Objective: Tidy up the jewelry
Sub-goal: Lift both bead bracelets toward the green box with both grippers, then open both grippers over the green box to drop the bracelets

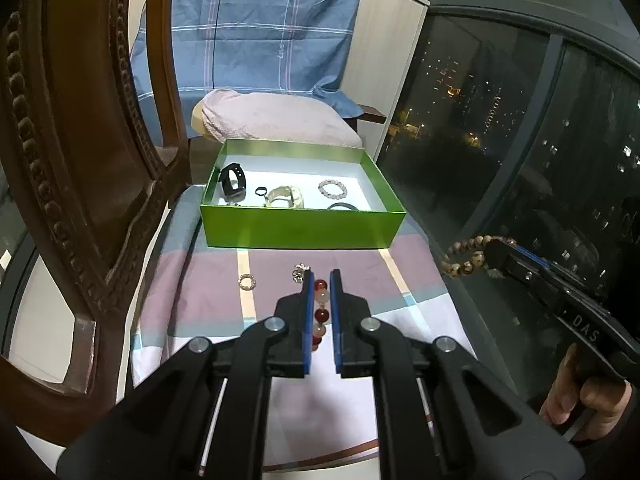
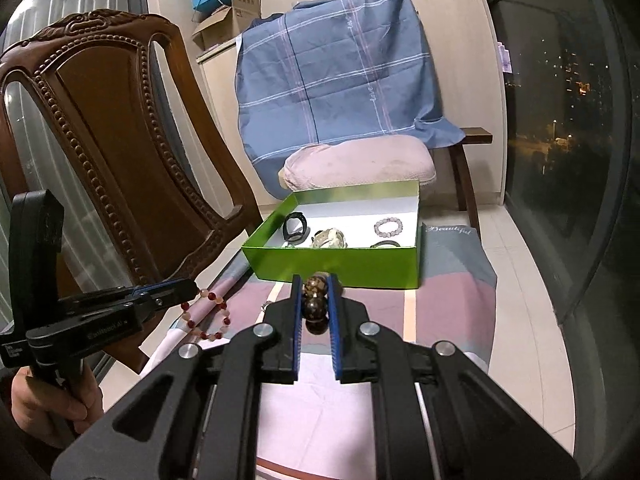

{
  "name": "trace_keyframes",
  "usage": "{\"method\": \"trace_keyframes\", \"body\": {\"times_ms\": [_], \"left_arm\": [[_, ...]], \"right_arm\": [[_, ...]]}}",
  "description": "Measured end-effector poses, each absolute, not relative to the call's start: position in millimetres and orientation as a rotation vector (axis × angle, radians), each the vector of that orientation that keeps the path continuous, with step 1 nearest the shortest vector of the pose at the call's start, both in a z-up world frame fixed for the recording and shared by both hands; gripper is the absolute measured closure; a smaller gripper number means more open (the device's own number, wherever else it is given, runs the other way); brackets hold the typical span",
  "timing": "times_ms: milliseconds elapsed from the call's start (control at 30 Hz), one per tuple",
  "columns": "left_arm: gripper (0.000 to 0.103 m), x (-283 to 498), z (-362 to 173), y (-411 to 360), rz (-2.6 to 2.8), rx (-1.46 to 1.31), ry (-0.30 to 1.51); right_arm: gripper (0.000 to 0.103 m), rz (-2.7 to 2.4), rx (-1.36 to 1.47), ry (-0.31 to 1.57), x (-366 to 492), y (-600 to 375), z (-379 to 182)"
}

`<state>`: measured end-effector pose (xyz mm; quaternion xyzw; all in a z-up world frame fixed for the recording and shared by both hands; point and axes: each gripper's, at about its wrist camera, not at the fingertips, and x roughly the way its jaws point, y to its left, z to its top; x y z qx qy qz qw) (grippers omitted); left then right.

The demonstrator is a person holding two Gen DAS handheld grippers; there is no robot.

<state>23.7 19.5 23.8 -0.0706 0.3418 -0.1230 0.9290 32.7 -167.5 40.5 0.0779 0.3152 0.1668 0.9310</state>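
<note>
Red and pale round beads of a bracelet [image 1: 321, 312] sit clamped in the left gripper [image 1: 321, 280]; the right gripper [image 2: 315, 280] pinches a mottled brown bead bracelet [image 2: 314, 300], both before the glossy green box [image 1: 300, 226].

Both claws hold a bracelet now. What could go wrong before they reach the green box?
1. The red bead bracelet hangs loose from the left claw; it may swing and slip out.
2. The small ring and the silver piece lie on the cloth before the green box; a low pass could sweep them off.
</note>
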Motion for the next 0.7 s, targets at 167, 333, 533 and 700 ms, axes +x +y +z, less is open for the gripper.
{"method": "trace_keyframes", "body": {"times_ms": [167,333,533,700], "left_arm": [[0.095,24.6,23.6,18.2,-0.254,-0.141,0.705],[0.095,26.4,23.1,18.0,-0.255,-0.143,0.708],[0.095,53.2,32.6,21.1,-0.241,-0.161,0.695],[0.095,114.7,46.0,21.6,-0.217,-0.168,0.67]], "right_arm": [[0.091,0.343,0.157,0.654,33.1,-167.2,39.5],[0.091,0.347,0.157,0.66,36.2,-165.5,38.8],[0.091,0.358,0.155,0.646,60.1,-157.7,44.2],[0.091,0.366,0.19,0.629,121.2,-150.1,45.5]]}}
